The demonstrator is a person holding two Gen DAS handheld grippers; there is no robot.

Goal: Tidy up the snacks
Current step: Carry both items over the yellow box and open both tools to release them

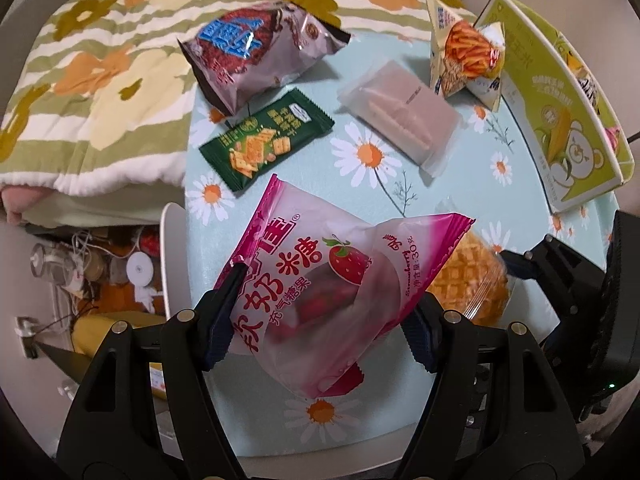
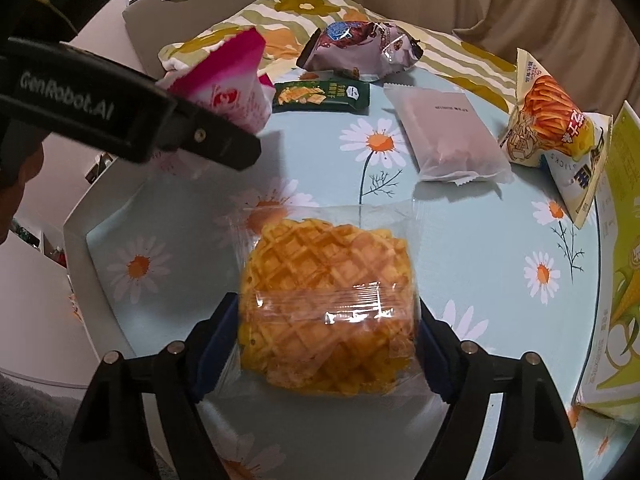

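Note:
My left gripper [image 1: 320, 320] is shut on a pink strawberry candy bag [image 1: 320, 276] and holds it above the daisy-print table [image 1: 460, 200]. The bag also shows at the upper left of the right wrist view [image 2: 232, 84]. My right gripper [image 2: 328, 340] is shut on a clear-wrapped waffle [image 2: 328, 300], held just over the table [image 2: 480, 248]; the waffle also shows in the left wrist view [image 1: 468, 280]. On the table lie a green cracker packet [image 1: 268, 140], a purple snack bag [image 1: 256, 56], a frosted wafer pack [image 1: 404, 116] and a fries-stick bag [image 1: 468, 56].
A green corn-print box [image 1: 560, 108] stands along the table's right edge, also seen in the right wrist view [image 2: 616, 280]. A flowered blanket [image 1: 100, 80] lies behind and left of the table. Clutter sits on the floor at the left [image 1: 100, 268].

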